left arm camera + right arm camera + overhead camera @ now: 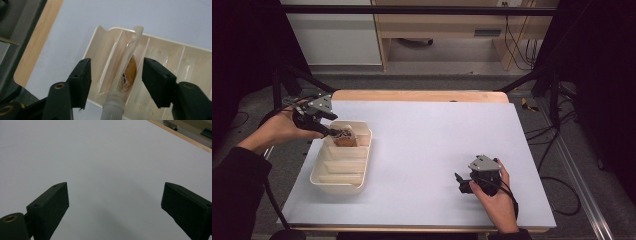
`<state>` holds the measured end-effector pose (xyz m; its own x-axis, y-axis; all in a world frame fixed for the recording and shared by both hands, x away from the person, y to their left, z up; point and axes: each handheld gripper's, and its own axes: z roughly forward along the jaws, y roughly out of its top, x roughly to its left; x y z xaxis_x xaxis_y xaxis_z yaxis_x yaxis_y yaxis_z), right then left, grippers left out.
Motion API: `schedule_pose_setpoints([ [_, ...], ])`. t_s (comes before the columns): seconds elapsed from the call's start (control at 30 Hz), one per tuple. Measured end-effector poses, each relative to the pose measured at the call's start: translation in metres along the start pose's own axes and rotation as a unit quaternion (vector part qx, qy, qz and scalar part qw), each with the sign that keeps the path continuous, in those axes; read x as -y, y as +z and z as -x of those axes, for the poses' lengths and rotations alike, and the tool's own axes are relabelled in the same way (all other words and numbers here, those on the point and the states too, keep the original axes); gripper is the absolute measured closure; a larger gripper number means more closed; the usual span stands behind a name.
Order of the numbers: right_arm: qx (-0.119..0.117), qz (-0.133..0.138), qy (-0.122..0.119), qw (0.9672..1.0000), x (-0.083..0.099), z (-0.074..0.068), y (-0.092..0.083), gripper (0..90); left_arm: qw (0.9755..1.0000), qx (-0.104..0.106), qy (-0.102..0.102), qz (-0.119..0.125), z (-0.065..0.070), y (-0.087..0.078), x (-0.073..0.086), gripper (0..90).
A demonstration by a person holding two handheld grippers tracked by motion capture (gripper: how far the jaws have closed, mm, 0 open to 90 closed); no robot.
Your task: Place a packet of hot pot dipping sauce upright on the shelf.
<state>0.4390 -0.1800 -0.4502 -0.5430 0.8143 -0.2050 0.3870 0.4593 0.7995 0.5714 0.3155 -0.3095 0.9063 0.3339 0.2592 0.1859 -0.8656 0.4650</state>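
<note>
A cream tray (337, 181) with several divided compartments lies at the table's left. In its far compartment stands a clear pouch (346, 140) with orange-brown contents. In the left gripper view the pouch (128, 71) has a white ribbed spout at its near end and leans on a divider of the tray (175, 57). My left gripper (332, 132) hovers over that end of the tray. Its jaws (116, 62) are open, one on each side of the pouch and apart from it. My right gripper (460, 182) rests low at the front right, open (116, 186) over bare table.
The pale table top (437, 130) stretches between the tray and the right gripper. A wooden edge (417, 95) runs along the far side. Beyond it are a cabinet, cables and black frame posts. The tray's nearer compartments hold nothing I can see.
</note>
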Motion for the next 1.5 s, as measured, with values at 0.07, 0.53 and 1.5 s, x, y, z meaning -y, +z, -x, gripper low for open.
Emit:
schedule_pose_setpoints([
  [0.07, -0.001, 0.001, -0.002, 1.0, 0.0, 0.0, 0.0, 8.2, 0.9998, -0.015, -0.006, 0.015, 0.006, -0.002, -0.002, 27.3],
  [0.53, 0.0, 0.002, -0.002, 1.0, -0.001, -0.002, -0.002, 8.2, 0.9973, -0.051, -0.014, 0.051, 0.056, -0.006, -0.044, 8.9],
  [1.5, 0.002, -0.001, 0.013, 0.9999, 0.001, 0.004, -0.004, 8.0, 0.9966, 0.008, -0.008, 0.082, 0.166, 0.071, -0.115, 8.1],
])
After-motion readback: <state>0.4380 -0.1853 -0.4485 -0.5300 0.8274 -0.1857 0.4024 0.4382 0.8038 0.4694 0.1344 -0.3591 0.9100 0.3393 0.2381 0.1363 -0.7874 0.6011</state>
